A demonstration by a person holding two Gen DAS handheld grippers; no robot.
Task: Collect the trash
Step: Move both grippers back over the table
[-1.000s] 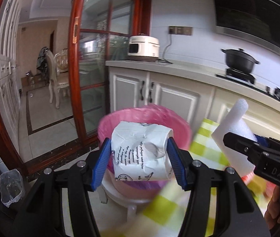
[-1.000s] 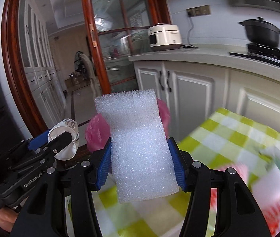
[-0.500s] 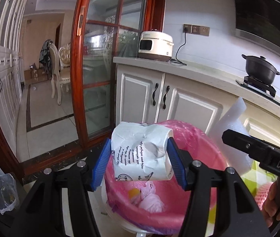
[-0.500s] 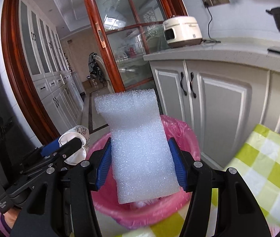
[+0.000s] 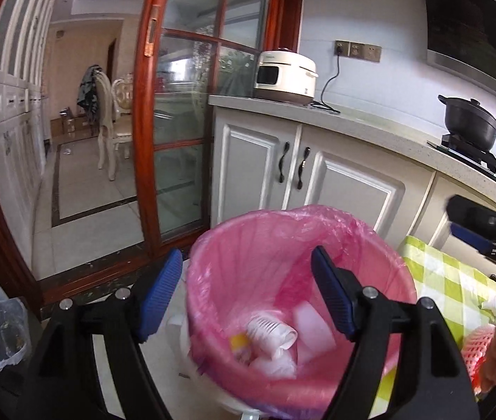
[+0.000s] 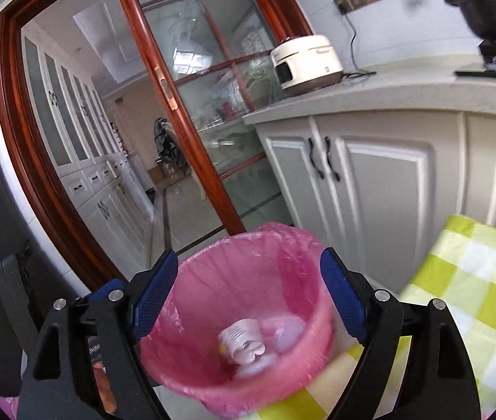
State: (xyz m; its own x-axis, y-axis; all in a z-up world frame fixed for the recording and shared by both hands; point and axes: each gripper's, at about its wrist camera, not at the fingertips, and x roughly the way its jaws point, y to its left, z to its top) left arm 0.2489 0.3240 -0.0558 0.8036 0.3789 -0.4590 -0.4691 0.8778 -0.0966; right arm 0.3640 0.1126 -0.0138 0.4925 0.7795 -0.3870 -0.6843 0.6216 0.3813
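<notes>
Now, over the bin:
Left gripper: jaws just spread wide, nothing between the blue pads, poised above the pink-lined bin.
Bin contents: crumpled paper cup and white foam block lie at the bottom among other scraps.
Right gripper: jaws just opened too, empty, above the same bin.
Far right: green-checked tablecloth just beside the bin.
</notes>
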